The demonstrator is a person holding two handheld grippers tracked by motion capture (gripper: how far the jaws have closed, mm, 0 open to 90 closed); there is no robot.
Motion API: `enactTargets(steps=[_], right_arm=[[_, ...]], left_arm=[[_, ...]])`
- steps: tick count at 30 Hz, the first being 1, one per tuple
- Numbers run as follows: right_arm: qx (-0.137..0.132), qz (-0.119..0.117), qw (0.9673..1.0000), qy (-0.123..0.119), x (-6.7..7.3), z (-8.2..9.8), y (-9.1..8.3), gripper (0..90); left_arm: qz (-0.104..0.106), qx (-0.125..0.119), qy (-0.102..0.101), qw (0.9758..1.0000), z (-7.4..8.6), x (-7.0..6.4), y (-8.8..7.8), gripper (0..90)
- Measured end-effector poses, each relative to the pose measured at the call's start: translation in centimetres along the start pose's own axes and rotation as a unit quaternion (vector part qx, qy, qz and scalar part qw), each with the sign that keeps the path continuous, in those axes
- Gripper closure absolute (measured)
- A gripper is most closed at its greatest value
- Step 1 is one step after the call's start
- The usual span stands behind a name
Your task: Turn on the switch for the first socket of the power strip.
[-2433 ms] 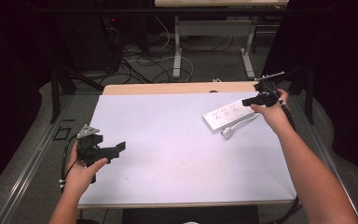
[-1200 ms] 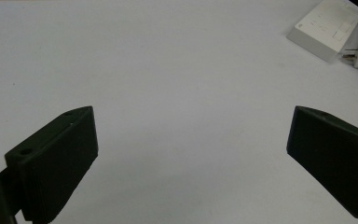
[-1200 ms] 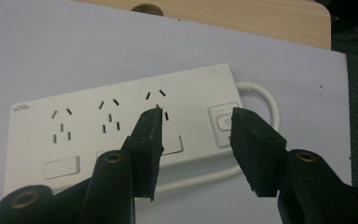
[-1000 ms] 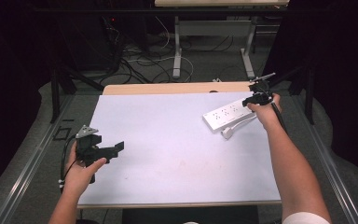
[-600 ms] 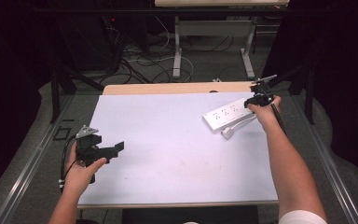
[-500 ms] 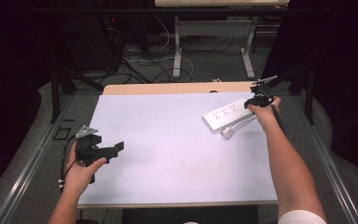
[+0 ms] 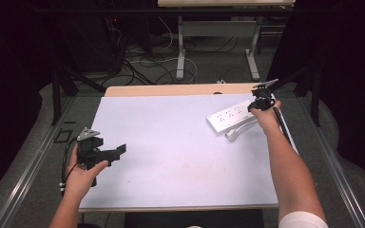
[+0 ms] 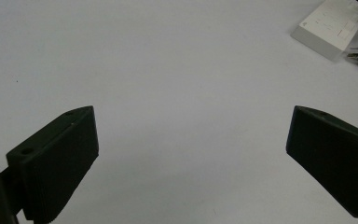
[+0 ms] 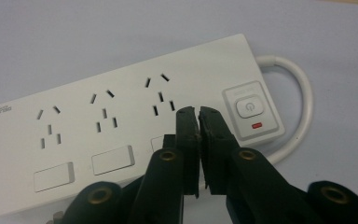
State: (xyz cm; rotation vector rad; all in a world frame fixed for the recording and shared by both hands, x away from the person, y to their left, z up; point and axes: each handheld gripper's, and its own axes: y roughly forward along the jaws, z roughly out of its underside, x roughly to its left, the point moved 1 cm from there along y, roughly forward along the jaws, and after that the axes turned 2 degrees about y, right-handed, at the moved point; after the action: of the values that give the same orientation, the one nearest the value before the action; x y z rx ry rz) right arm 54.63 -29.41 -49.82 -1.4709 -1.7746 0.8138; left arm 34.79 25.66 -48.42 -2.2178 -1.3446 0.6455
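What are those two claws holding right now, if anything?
Nothing. The right claw is shut with nothing between its jaws, poised over the white power strip. The left claw is open above the bare table.

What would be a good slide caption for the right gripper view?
Closed right tool poised over a white power strip, just left of its power button.

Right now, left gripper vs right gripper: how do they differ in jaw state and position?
Jaws: the left gripper stands wide open with nothing between its jaws; the right gripper has just closed, jaws together and empty. Position: the left gripper hangs over bare table near the left edge, far from the power strip; the right gripper is over the power strip, tips beside its power button. Shared: both black, two-jawed, hand-held.
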Motion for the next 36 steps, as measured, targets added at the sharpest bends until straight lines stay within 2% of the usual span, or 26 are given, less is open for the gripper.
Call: enactTargets(steps=[1, 2, 5, 11, 15, 36], right_arm=[[0.000, -0.007, 1.0000, -0.003, 0.1, 0.0, 0.1, 90.0], [0.002, 0.000, 1.0000, -0.006, 0.1, 0.0, 0.2, 90.0], [0.009, -0.001, 0.9999, -0.011, 0.3, 0.1, 0.6, 90.0], [0.019, 0.003, 0.9998, -0.006, 0.3, 0.2, 1.5, 90.0], [0.021, 0.008, 0.9996, -0.017, 0.3, 0.3, 1.9, 90.0], [0.023, 0.018, 0.9996, -0.006, 0.4, 0.4, 2.5, 90.0]], left_arm=[[0.000, 0.001, 0.000, 1.0000, 0.0, 0.0, 0.0, 2.2], [-0.002, -0.005, -0.002, 1.0000, 0.0, 0.0, 0.1, 2.2], [-0.002, -0.005, -0.004, 1.0000, 0.1, 0.0, 0.2, 2.3], [-0.002, -0.004, -0.004, 1.0000, 0.1, 0.0, 0.2, 2.4], [-0.004, -0.004, -0.005, 1.0000, 0.2, 0.0, 0.2, 2.4], [-0.004, -0.004, -0.004, 1.0000, 0.2, 0.0, 0.3, 2.4]])
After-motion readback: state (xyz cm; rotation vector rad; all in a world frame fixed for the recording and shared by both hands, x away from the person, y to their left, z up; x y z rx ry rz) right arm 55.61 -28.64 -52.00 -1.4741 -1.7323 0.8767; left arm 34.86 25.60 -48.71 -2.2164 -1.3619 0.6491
